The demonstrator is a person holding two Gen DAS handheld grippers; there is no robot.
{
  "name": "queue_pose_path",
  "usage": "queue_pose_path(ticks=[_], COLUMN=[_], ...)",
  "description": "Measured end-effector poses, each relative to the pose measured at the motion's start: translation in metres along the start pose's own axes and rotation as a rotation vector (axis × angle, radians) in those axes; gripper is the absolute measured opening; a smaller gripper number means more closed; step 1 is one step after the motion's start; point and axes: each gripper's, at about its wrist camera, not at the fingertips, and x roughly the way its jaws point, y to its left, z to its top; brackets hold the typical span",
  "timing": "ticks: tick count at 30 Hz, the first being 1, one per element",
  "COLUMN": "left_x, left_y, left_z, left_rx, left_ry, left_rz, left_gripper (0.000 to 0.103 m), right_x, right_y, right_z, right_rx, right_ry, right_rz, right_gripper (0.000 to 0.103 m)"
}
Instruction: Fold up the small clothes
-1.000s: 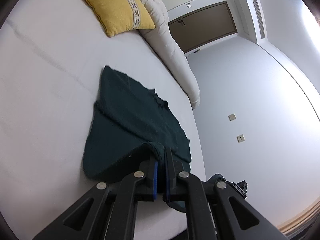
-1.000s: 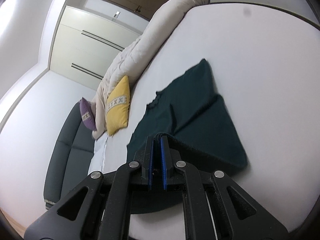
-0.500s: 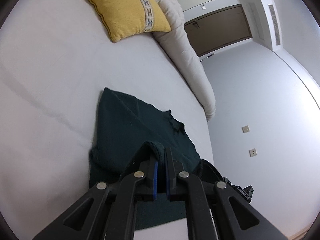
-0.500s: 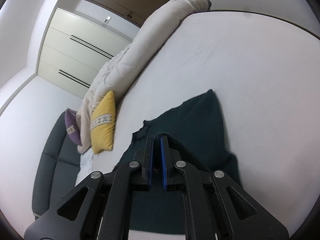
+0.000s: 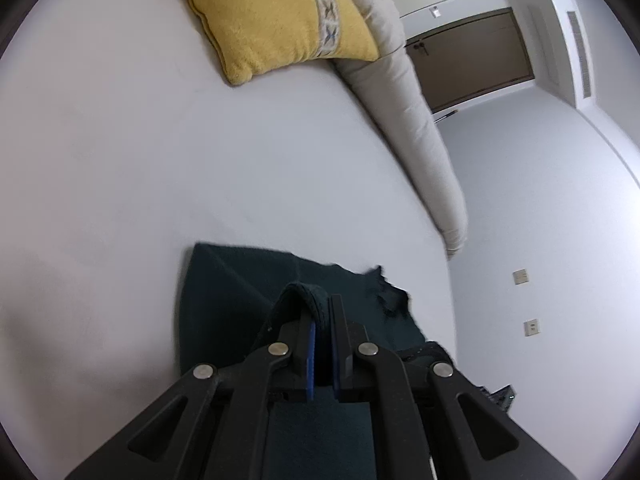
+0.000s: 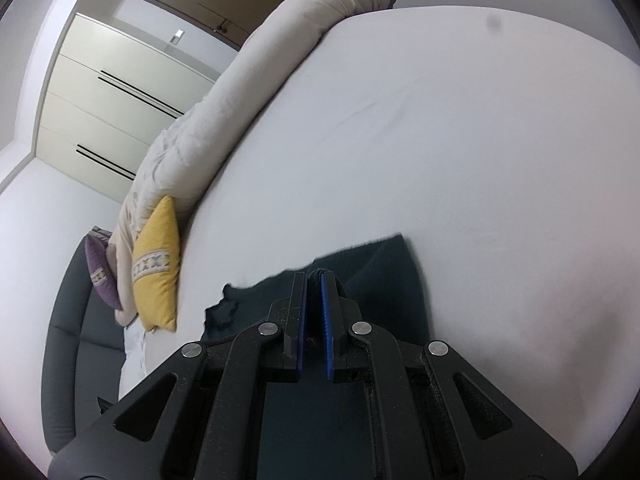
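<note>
A dark green knitted garment (image 5: 224, 296) lies on the white bed (image 5: 120, 184). My left gripper (image 5: 322, 304) is shut on a thick hem of it, and the cloth bulges up over the fingertips. The same dark green garment (image 6: 384, 264) shows in the right wrist view, where my right gripper (image 6: 315, 280) is shut on another fold of its edge. Both grippers hold the lifted edge over the part that still lies flat, so the garment is doubled over itself. Its ragged neckline (image 5: 390, 292) sticks out to the right of the left gripper.
A yellow cushion (image 5: 276, 12) lies at the head of the white bed (image 6: 460, 140), beside a rolled beige duvet (image 5: 420, 120) along the bed's edge. A purple cushion (image 6: 100, 272) and a dark grey sofa (image 6: 68, 356) stand beyond. A wardrobe (image 6: 108, 96) and door (image 5: 472, 64) are behind.
Both grippers have carried the held edge forward and down toward the far end of the garment. Far less flat cloth shows ahead of the fingers, and the yellow cushion looms closer.
</note>
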Motion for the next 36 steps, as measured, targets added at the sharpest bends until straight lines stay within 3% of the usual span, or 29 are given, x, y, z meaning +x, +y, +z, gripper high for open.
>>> queue_pose_path(ticks=[3,6,8,10,13,22,23,25,27,30,36], left_x=[0.021,0.032,0.028,0.019,0.001,-0.029,-0.03,-0.032,-0.033,-0.03,-0.031], left_y=[0.006,0.015,0.016,0.013,0.008,0.018,0.021,0.023,0.023,0.023,0.014], left_z=[0.009,0.014,0.014,0.013,0.005,-0.046,-0.054,-0.065,-0.073,-0.082,-0.094], left_rx=[0.001,-0.019,-0.025,-0.007,0.027,0.121,0.127,0.147,0.162,0.182,0.251], left_ry=[0.014,0.021,0.004,-0.015,-0.042,-0.044,-0.041,-0.035,-0.033,-0.025,-0.042], left_rz=[0.052,0.069,0.058,0.055,0.044,0.139,0.15,0.159,0.173,0.191,0.24], left_gripper=[0.007,0.036,0.062,0.069,0.07,0.07,0.07,0.07,0.07,0.069,0.049], right_x=[0.024,0.041,0.042,0.041,0.033,0.015,0.01,0.007,0.006,0.01,-0.013], right_y=[-0.005,-0.017,-0.027,-0.035,-0.027,0.013,0.011,0.02,0.023,0.027,0.014], right_z=[0.01,0.019,0.018,0.017,0.009,-0.033,-0.037,-0.048,-0.058,-0.067,-0.085], right_rx=[0.005,0.032,0.065,0.087,0.008,-0.295,-0.33,-0.386,-0.414,-0.427,-0.456], right_ry=[0.011,0.017,0.004,-0.004,-0.021,0.037,0.046,0.055,0.059,0.084,0.081], right_rz=[-0.036,-0.088,-0.108,-0.093,-0.125,-0.22,-0.234,-0.257,-0.248,-0.252,-0.254], right_gripper=[0.006,0.009,0.01,0.011,0.014,0.015,0.018,0.037,0.047,0.047,0.038])
